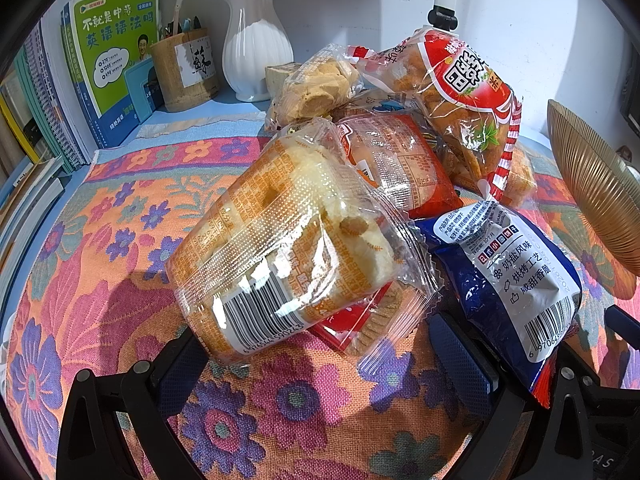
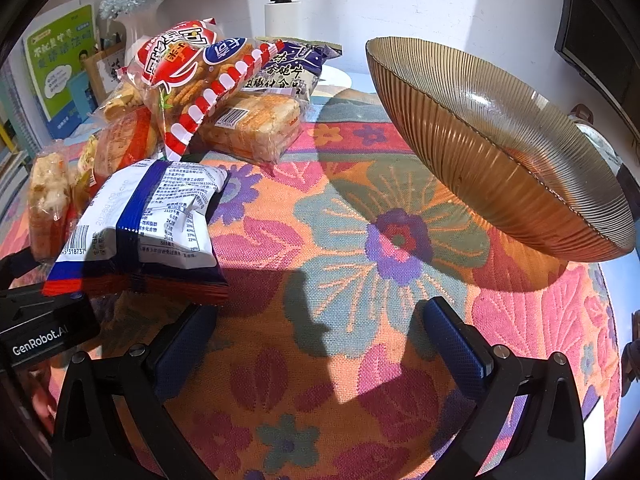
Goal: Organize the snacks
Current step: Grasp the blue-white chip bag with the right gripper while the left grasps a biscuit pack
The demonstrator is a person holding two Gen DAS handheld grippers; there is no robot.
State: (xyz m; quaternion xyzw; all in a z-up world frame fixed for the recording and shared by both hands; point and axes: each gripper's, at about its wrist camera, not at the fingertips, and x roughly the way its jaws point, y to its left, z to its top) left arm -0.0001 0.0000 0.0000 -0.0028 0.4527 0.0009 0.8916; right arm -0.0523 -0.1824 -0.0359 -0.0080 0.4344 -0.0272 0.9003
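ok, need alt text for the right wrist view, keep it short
The open right gripper hovers empty over a floral tablecloth, between a blue-and-white snack bag at left and a ribbed amber glass bowl at right. Behind the bag lies a pile of packaged snacks, with a white vase and books by the wall.

Snack pile (image 2: 192, 92) lies on the cloth (image 2: 360, 280), left of the bowl (image 2: 500, 152). Books (image 1: 80, 80), holder (image 1: 184, 68) and vase (image 1: 256, 48) stand behind the pile.
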